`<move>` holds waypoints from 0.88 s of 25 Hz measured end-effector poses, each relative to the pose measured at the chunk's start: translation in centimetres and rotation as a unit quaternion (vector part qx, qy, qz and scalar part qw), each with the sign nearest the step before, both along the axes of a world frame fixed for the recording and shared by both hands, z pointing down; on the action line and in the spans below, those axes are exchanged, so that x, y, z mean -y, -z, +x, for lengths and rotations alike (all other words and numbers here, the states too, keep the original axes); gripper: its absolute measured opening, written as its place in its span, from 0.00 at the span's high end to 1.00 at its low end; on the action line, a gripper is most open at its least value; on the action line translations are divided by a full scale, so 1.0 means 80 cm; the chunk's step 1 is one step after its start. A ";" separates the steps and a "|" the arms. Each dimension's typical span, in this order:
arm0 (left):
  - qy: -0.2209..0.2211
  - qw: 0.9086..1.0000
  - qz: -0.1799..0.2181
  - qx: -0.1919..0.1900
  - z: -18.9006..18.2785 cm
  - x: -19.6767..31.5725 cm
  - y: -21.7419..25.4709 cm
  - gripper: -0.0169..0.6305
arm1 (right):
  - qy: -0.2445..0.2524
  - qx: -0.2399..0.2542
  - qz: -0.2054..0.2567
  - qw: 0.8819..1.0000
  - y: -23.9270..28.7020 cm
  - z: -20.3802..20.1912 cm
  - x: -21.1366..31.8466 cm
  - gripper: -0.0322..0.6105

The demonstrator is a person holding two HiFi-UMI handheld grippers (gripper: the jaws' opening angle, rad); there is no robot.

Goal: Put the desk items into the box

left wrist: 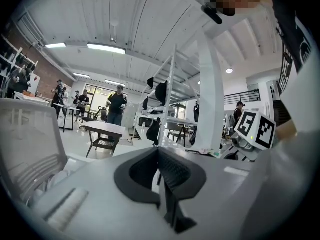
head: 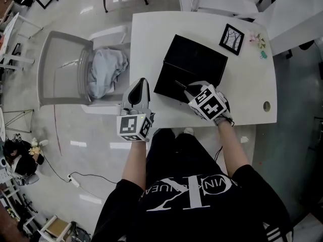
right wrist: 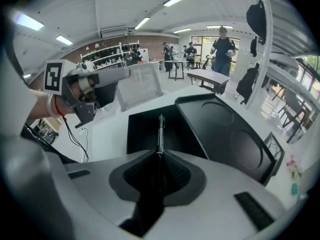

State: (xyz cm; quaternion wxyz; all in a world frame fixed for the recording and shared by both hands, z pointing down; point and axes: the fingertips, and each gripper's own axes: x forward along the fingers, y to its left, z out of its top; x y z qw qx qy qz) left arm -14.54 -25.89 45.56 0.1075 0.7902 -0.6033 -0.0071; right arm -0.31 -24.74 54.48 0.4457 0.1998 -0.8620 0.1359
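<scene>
A black box lies open on the white table (head: 151, 34), its base (head: 171, 84) near me and its lid (head: 199, 54) folded back. My right gripper (head: 187, 88) points down over the base and is shut on a thin black pen (right wrist: 160, 131), whose tip sticks out past the jaws above the box base (right wrist: 142, 129). The lid (right wrist: 225, 134) has two round hollows. My left gripper (head: 142, 82) hovers at the table's left edge, beside the box, its jaws together with nothing between them. A framed picture (head: 231, 38) and a small flower piece (head: 258, 40) lie at the far right.
A grey chair (head: 60, 69) with a pale blue cloth (head: 107, 69) stands left of the table. A cable hole (head: 266, 105) sits near the table's right front corner. People stand among other tables and shelves in the room behind.
</scene>
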 end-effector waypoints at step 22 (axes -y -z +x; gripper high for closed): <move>-0.004 1.000 -0.016 -0.015 -0.019 0.008 -0.021 0.96 | 0.092 -0.122 -0.001 0.988 -0.050 -0.005 -0.006 0.86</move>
